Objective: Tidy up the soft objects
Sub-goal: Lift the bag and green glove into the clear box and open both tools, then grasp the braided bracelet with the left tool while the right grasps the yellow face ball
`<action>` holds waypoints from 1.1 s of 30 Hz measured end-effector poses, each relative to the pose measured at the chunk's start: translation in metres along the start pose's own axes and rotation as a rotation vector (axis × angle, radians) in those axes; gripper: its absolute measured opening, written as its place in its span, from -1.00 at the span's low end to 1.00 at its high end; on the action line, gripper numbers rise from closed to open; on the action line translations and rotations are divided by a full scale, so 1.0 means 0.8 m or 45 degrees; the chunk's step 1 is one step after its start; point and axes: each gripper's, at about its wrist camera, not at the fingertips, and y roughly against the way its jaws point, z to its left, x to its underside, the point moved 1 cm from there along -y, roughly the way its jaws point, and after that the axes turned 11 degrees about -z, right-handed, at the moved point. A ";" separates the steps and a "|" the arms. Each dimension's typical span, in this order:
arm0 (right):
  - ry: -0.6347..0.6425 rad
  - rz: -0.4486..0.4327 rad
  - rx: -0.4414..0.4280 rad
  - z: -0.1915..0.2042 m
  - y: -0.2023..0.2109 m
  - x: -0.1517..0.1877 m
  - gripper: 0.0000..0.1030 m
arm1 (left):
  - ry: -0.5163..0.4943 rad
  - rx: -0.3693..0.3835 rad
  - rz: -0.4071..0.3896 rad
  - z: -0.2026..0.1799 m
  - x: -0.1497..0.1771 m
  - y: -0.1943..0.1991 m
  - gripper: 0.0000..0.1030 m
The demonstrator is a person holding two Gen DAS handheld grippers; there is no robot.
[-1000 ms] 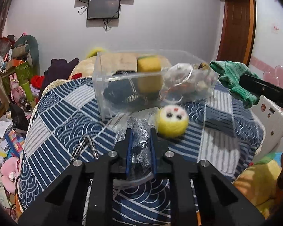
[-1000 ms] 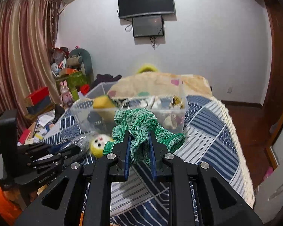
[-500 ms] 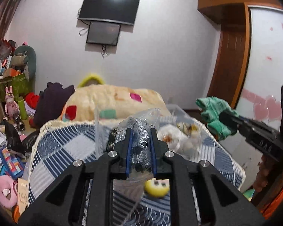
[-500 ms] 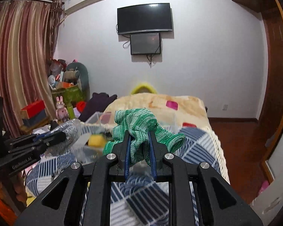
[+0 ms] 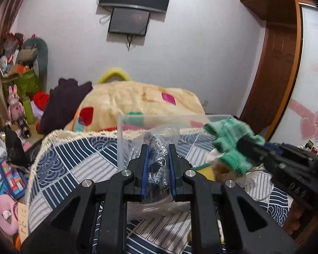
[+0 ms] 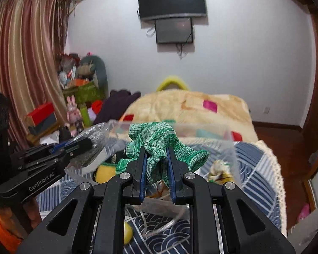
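Observation:
My left gripper point(image 5: 156, 148) is shut on a clear plastic bag holding a grey sparkly soft item point(image 5: 158, 165), held over the near-left corner of the clear plastic bin point(image 5: 120, 131). It also shows in the right wrist view point(image 6: 89, 144). My right gripper point(image 6: 155, 150) is shut on a green knit glove point(image 6: 159, 139), held above the bin point(image 6: 231, 148). The glove also shows in the left wrist view point(image 5: 229, 141). Inside the bin lie a yellow sponge point(image 6: 105, 172) and a pale crumpled item point(image 6: 219, 169).
The bin stands on a blue and white patterned bedspread point(image 5: 74, 165). A yellow plush ball point(image 6: 128, 233) lies on it in front of the bin. A beige blanket heap point(image 5: 137, 99) lies behind. Clutter and toys point(image 5: 14, 105) fill the floor at left.
Both grippers have moved in over the bin with their loads still held. The green glove now hangs above the bin's middle and the bagged item above its left corner.

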 end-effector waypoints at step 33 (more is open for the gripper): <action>0.038 -0.041 -0.033 0.006 0.068 0.014 -0.07 | -0.182 0.011 -0.026 -0.009 0.017 0.111 -0.05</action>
